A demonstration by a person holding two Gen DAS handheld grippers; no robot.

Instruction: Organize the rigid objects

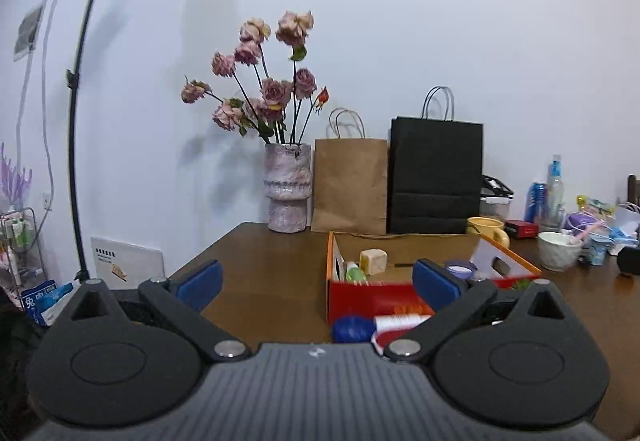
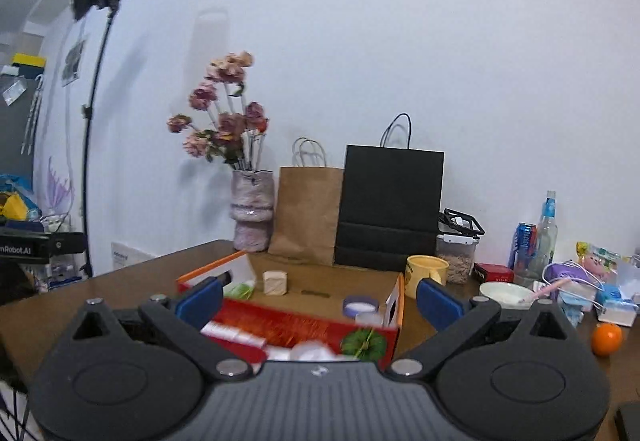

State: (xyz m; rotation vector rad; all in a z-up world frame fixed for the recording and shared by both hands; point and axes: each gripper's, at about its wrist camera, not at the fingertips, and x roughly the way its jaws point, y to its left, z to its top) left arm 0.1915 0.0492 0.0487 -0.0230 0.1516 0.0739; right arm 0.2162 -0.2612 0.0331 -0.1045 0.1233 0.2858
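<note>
1. Your box (image 2: 280, 325) sits on the worktop (image 1: 260, 281) at twelve o'clock.
2. Behind it, two bags (image 2: 308, 217) stand against the wall.
3. At ten o'clock stands the vase (image 2: 253, 217).
4. At two o'clock sits the mug (image 2: 426, 273).

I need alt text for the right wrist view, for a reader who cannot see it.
The open, empty right gripper points over a red and orange cardboard box on a brown table; the box holds a beige cube and small containers. Behind stand a vase of dried roses, a brown bag and a black bag.
</note>
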